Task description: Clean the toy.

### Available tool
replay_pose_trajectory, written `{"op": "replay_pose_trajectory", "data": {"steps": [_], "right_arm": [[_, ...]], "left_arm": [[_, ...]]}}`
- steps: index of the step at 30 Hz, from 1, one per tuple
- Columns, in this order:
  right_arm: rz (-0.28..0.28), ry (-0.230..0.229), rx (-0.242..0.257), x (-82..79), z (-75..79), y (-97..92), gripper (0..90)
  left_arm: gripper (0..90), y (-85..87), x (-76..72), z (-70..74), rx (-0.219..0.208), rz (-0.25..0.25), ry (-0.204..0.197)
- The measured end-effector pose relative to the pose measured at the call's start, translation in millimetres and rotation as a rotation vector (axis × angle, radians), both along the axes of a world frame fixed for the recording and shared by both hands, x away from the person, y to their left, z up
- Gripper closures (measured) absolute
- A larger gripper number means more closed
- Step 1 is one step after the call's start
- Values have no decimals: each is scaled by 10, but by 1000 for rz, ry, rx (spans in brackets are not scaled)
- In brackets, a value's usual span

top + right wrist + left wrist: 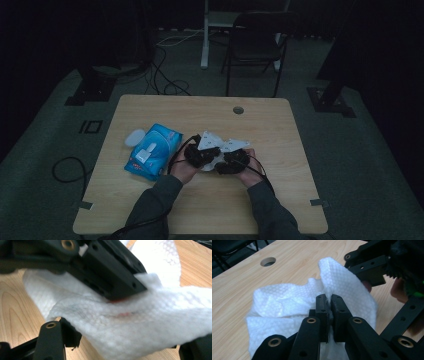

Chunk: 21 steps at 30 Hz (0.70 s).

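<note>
A white textured wipe (220, 145) lies bunched at the middle of the wooden table (200, 210), between my two grippers. In the left gripper view my left gripper (329, 298) is shut on an upright fold of the wipe (287, 302). In the high view my left gripper (201, 156) and my right gripper (231, 161) sit side by side, almost touching. In the right gripper view the wipe (150, 322) drapes over my right gripper (125, 340) and hides its fingertips, which stand shut under the cloth. The left gripper (117, 282) crosses just above it.
A blue wipes pack (152, 151) lies left of my hands, with a white round lid (135, 137) beside it. A cable hole (238, 110) is in the far part of the table. A dark chair (257, 45) stands on the floor beyond.
</note>
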State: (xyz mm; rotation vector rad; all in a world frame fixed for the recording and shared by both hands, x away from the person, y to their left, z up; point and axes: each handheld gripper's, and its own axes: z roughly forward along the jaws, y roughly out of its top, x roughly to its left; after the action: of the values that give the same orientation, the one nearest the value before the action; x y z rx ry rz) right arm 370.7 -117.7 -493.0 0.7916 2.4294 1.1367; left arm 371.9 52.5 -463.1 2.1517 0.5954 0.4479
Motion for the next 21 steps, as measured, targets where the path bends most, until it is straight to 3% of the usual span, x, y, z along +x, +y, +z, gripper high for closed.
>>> {"op": "replay_pose_trajectory", "data": {"steps": [21], "right_arm": [[7,-13,-2,-69,23,-42,344]], "left_arm": [[862,271,118,6,-34,84,9]]}}
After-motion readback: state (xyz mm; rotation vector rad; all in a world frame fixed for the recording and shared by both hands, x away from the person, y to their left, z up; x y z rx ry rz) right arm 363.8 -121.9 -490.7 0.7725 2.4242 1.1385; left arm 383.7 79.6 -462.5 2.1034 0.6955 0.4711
